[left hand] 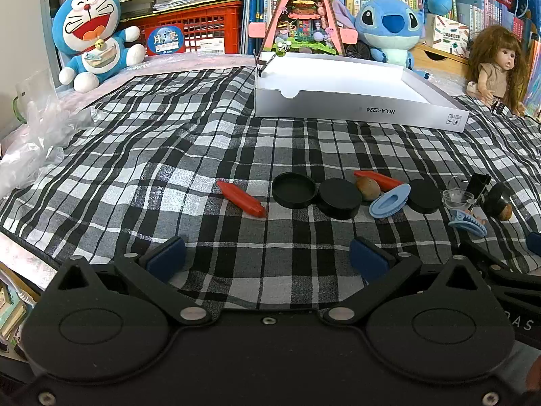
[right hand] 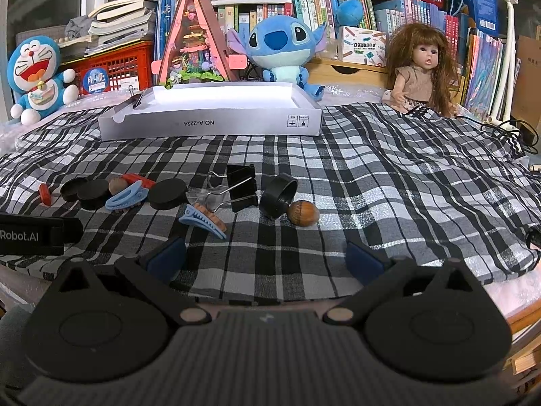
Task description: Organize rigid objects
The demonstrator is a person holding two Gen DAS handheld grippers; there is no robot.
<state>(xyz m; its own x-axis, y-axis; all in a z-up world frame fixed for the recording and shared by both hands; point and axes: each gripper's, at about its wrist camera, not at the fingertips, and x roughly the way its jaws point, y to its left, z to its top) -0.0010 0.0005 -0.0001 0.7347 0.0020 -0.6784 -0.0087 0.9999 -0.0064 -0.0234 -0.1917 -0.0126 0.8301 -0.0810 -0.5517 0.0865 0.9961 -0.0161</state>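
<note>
checked cloth woven, matt | white box smooth card | black lids matt plastic

Black-white checked cloth; white box; red clip; black lids; light-blue hair clip.

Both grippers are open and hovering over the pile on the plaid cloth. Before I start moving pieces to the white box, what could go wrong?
1. The brown nut leans against the tipped black ring; lifting either may send the nut rolling.
2. The binder clip, clear cup and blue hair clip crowd together, so the right gripper may snag a neighbour.
3. The cloth is wrinkled; dragging could shift everything.
</note>
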